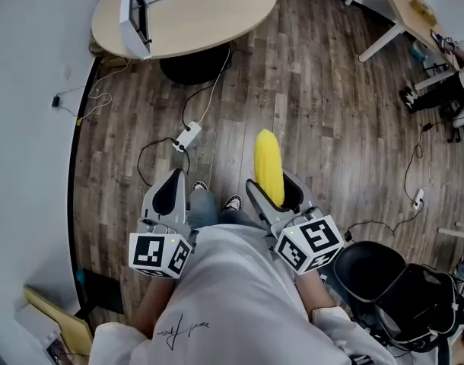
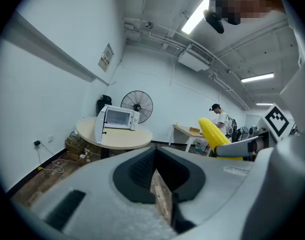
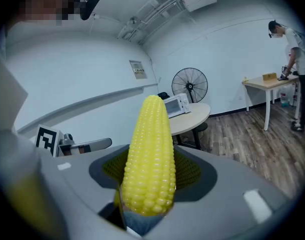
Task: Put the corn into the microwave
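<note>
The microwave (image 1: 138, 7) stands at the left end of the round table (image 1: 217, 23) with its door swung open, so the cavity looks ready to receive. The left hand-held gripper (image 1: 173, 182) is held low in front of the person. Its jaws are closed together on nothing, and it is probably kept free for the door. On the wooden floor between the person and the table lies a power strip (image 1: 188, 136) with loose cables, the one thing to step around. The right hand-held gripper (image 1: 281, 195) clamps the butt end of the corn (image 1: 268, 164). The cob juts forward tip first, a hold that suits sliding it inside, and it is well apart from the microwave. A black chair (image 1: 378, 274) sits at the right, out of the path.
</note>
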The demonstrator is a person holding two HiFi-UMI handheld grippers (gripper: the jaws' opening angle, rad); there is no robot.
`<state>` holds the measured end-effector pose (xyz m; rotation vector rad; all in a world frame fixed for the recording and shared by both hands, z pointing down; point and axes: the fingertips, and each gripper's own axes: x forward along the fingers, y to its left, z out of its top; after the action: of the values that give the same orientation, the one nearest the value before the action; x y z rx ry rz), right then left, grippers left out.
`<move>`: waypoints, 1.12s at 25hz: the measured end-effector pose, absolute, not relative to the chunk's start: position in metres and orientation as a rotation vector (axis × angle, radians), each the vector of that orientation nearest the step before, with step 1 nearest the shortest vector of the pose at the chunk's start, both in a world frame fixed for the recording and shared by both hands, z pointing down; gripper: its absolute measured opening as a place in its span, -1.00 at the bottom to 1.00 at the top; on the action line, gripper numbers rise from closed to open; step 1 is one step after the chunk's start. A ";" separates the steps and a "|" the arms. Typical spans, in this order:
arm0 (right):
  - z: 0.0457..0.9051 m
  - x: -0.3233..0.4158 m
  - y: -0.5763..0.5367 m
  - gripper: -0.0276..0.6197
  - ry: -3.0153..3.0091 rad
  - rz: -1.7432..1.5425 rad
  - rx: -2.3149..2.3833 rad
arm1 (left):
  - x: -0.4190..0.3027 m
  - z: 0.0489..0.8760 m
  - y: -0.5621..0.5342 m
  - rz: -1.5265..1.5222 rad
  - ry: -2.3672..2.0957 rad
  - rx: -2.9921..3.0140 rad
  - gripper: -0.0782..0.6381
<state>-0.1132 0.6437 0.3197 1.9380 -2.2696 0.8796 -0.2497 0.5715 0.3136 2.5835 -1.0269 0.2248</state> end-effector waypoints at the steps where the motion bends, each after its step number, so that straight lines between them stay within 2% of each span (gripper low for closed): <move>1: 0.320 -0.111 0.642 -0.09 -2.267 0.884 1.943 | -0.249 0.314 0.569 0.228 -1.026 2.582 -0.81; 13: 0.329 -0.086 0.583 -0.09 -2.237 0.907 1.966 | -0.219 0.328 0.503 0.236 -0.972 2.579 -0.81; 28: 0.334 -0.048 0.435 -0.09 -2.222 0.936 1.932 | -0.174 0.327 0.357 0.257 -0.952 2.580 -0.81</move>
<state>-0.0477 0.4350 0.3338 1.9320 -2.2217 0.9361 -0.1743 0.3565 0.3270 2.5801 -0.9516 0.2574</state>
